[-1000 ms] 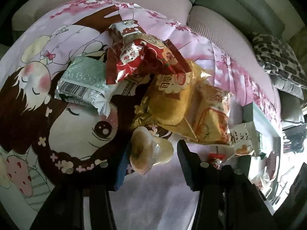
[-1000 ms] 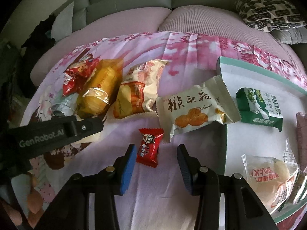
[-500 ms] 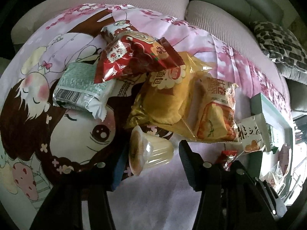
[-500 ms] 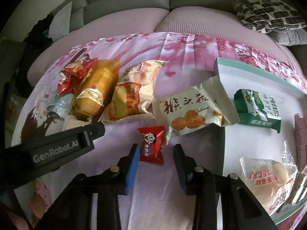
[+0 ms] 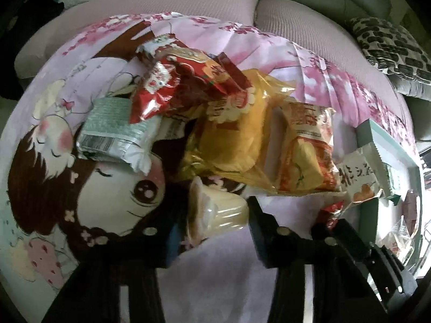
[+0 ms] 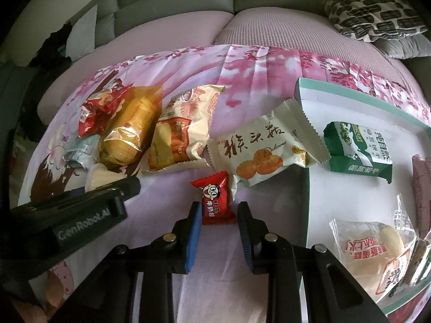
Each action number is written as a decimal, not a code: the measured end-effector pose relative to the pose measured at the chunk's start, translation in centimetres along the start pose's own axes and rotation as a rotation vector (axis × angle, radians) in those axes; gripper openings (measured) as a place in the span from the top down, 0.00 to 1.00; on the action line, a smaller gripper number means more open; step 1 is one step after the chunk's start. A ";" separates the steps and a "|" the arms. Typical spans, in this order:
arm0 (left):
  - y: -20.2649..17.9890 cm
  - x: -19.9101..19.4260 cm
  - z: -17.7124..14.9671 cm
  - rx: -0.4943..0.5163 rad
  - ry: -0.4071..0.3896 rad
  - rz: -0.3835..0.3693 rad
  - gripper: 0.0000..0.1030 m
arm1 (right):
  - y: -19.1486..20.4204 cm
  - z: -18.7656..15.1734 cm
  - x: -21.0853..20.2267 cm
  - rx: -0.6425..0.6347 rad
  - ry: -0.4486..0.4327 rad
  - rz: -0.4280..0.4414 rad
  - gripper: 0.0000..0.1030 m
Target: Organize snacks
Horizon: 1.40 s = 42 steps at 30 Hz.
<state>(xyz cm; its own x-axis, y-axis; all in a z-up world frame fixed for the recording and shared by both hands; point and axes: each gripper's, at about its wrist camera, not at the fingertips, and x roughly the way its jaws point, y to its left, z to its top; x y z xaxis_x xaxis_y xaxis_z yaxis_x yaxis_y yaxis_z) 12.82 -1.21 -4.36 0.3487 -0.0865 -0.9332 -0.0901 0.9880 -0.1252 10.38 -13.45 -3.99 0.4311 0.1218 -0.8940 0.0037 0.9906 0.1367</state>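
Since a second ago both pairs of our jaws have drawn inward, and each is closing at this moment. Our left gripper (image 5: pixel 212 218) has a small clear plastic cup of pale yellow jelly (image 5: pixel 215 210) lying on its side between its fingers; the right finger touches the cup's base and the left one sits at its sealed rim, so we read it as gripped. Our right gripper (image 6: pixel 219 215) has a small red wrapped candy with a cartoon face (image 6: pixel 215 197) between its blue-padded fingers (image 6: pixel 194 228), both of which sit against the wrapper's edges.

Both items lie on a pink cartoon-printed cloth (image 6: pixel 161 196) spread over a couch. Behind the jelly cup we see a heap: a crinkled red foil packet (image 5: pixel 186 86), a pale green and silver packet (image 5: pixel 115 132), a clear yellow-tinted bag holding a golden cake (image 5: pixel 231 137), and an orange and cream pastry bag (image 5: pixel 307 150). A cream sachet printed with round golden biscuits (image 6: pixel 264 150) rests with one end over the rim of a white tray with a mint-green edge (image 6: pixel 304 161), just beyond the candy. Inside the tray lie a green and white biscuit pack (image 6: pixel 358 148) and a clear wrapped pale bun (image 6: pixel 371 247).
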 end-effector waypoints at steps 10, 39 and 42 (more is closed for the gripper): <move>0.7 -1.2 0.0 -0.011 -0.010 -0.064 0.56 | -0.1 -0.1 -0.4 0.003 -0.010 0.019 0.73; 0.8 -2.6 -0.1 -0.028 -0.030 -0.082 0.56 | 0.0 -0.5 -0.5 0.018 0.012 0.045 0.81; 0.8 -2.6 -0.1 -0.027 -0.028 -0.090 0.56 | -0.1 -0.5 -0.4 0.020 0.012 0.049 0.80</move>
<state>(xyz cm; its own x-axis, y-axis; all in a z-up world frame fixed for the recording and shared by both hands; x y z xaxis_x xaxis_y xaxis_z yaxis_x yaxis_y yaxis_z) 11.73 -0.22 -2.06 0.3820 -0.1705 -0.9083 -0.0825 0.9726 -0.2173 9.80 -13.52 -3.86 0.4208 0.1709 -0.8909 0.0008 0.9820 0.1888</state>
